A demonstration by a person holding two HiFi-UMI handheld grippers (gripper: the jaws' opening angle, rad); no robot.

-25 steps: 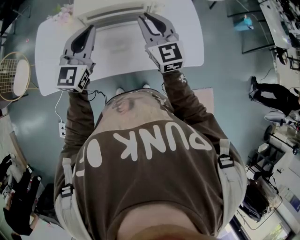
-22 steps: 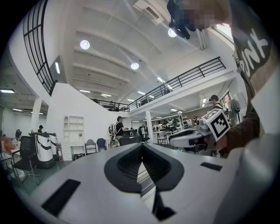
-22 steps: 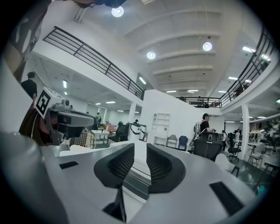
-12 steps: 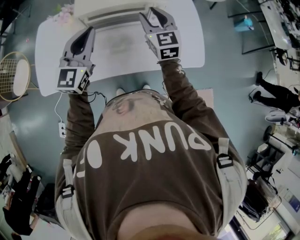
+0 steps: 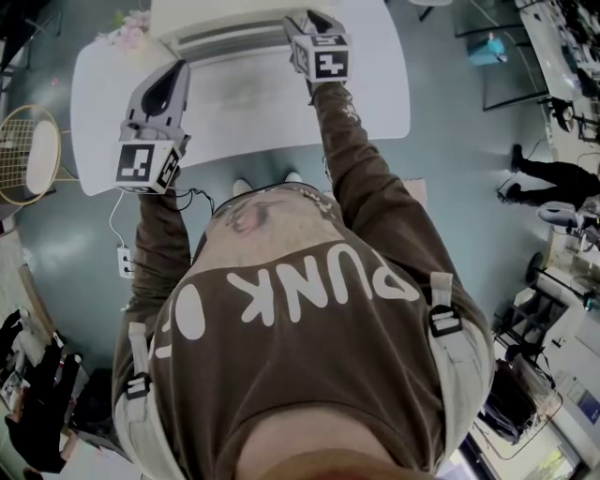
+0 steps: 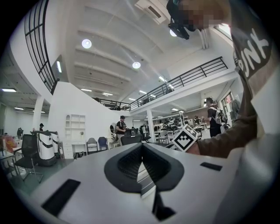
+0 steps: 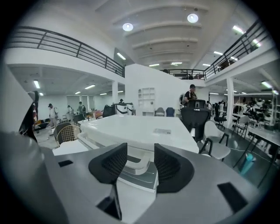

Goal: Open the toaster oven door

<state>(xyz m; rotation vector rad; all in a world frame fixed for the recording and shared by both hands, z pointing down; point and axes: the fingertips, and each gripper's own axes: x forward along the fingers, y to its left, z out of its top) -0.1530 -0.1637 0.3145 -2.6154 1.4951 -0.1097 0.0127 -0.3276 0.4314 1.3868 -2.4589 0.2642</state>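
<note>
Grey left hand-held gripper [image 5: 175, 67], with black ribbed pads [image 6: 127, 164] and black-and-white square markers on its cube [image 5: 145, 161]. Ahead, white toaster oven [image 5: 225, 28]; beneath, white counter [image 5: 375, 94]; behind, brown sleeve [image 5: 155, 234].

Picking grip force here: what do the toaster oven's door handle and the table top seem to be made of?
Door handle: probably white moulded plastic, smooth with a soft sheen and rounded edges; painted metal is possible.
Table top: white and matte, perhaps laminate or painted board; flat, even, no grain showing.
</note>
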